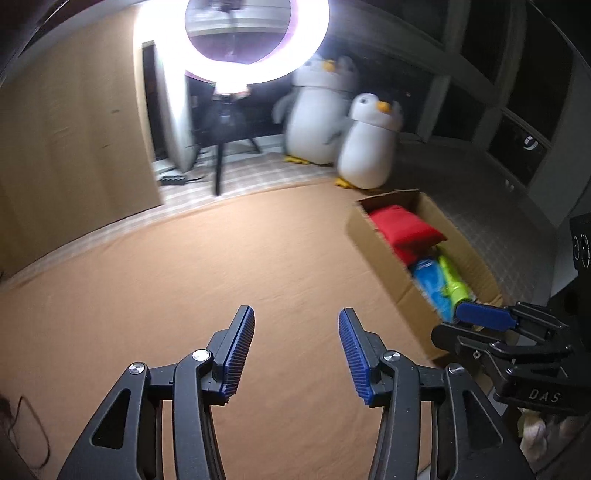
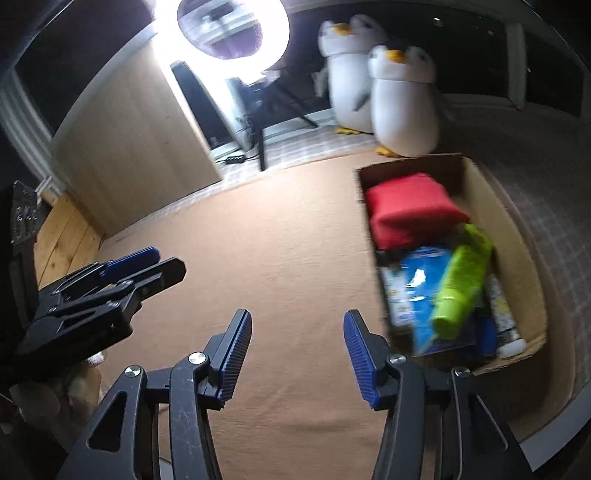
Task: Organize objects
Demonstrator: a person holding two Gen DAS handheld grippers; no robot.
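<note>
A cardboard box (image 1: 382, 243) (image 2: 517, 236) stands on the orange cloth at the right. It holds a red pouch (image 1: 402, 227) (image 2: 410, 210), a blue packet (image 1: 432, 284) (image 2: 424, 291), a lime-green bottle (image 1: 452, 278) (image 2: 461, 280) and other items. My left gripper (image 1: 295, 350) is open and empty above the cloth, left of the box; it also shows in the right wrist view (image 2: 147, 266). My right gripper (image 2: 297, 354) is open and empty beside the box's near left corner; it also shows in the left wrist view (image 1: 476, 321).
Two plush penguins (image 1: 365, 144) (image 2: 402, 103) stand behind the box. A ring light on a tripod (image 1: 229, 44) (image 2: 221, 33) and a wooden cabinet (image 1: 74, 147) (image 2: 140, 147) are at the back left. The orange cloth (image 1: 221, 258) (image 2: 277, 240) covers the surface.
</note>
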